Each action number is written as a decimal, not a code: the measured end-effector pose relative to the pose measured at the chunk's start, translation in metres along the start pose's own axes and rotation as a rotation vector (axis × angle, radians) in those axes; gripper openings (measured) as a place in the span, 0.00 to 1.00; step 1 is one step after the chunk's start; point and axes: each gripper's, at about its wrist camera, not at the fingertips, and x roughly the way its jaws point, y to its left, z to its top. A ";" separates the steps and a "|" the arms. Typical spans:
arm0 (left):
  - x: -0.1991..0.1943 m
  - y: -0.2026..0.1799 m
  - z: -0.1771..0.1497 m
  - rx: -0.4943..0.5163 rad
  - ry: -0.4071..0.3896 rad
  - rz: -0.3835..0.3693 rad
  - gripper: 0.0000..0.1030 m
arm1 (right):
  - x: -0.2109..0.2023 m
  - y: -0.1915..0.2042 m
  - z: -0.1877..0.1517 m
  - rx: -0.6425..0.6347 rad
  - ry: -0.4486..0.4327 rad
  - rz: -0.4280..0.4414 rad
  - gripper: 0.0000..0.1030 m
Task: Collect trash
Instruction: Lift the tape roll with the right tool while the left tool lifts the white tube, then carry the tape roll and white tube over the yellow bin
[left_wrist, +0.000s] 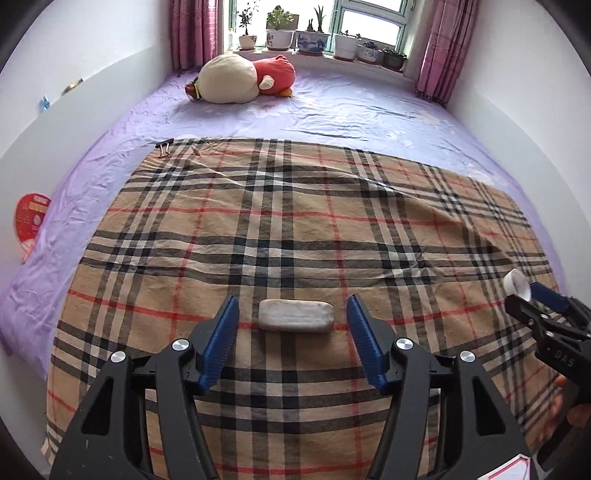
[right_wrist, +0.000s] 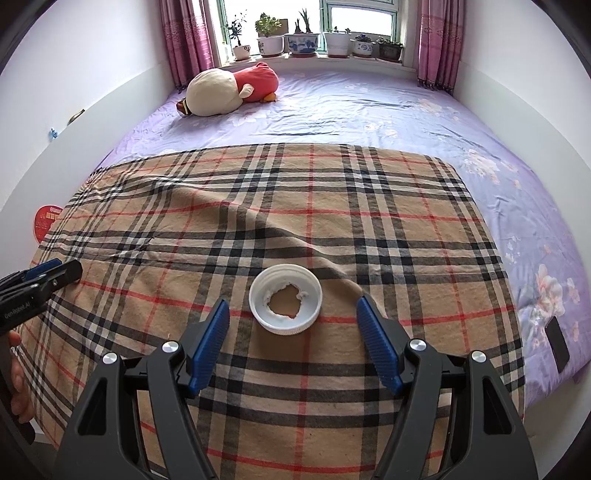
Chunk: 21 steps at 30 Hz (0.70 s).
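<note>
A worn white eraser-like block lies on the plaid cloth. My left gripper is open, its blue fingers standing on either side of the block without touching it. A white plastic lid with a torn hole lies on the same cloth. My right gripper is open, its fingers on either side of the lid and apart from it. The lid and right gripper also show at the right edge of the left wrist view. The left gripper shows at the left edge of the right wrist view.
The cloth covers a purple bed sheet. A stuffed toy lies near the window sill with potted plants. A binder clip sits at the cloth's far left corner. A black phone lies at the right. A red disc is left of the bed.
</note>
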 end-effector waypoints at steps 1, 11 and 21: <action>0.000 -0.002 0.000 0.001 -0.001 0.005 0.62 | 0.000 0.001 0.000 -0.005 0.001 -0.003 0.72; 0.005 -0.007 0.004 -0.003 0.006 0.051 0.57 | 0.005 0.004 0.006 0.004 -0.006 -0.030 0.63; 0.002 0.003 0.004 0.022 0.029 0.064 0.40 | 0.003 0.015 0.009 -0.019 0.027 -0.002 0.39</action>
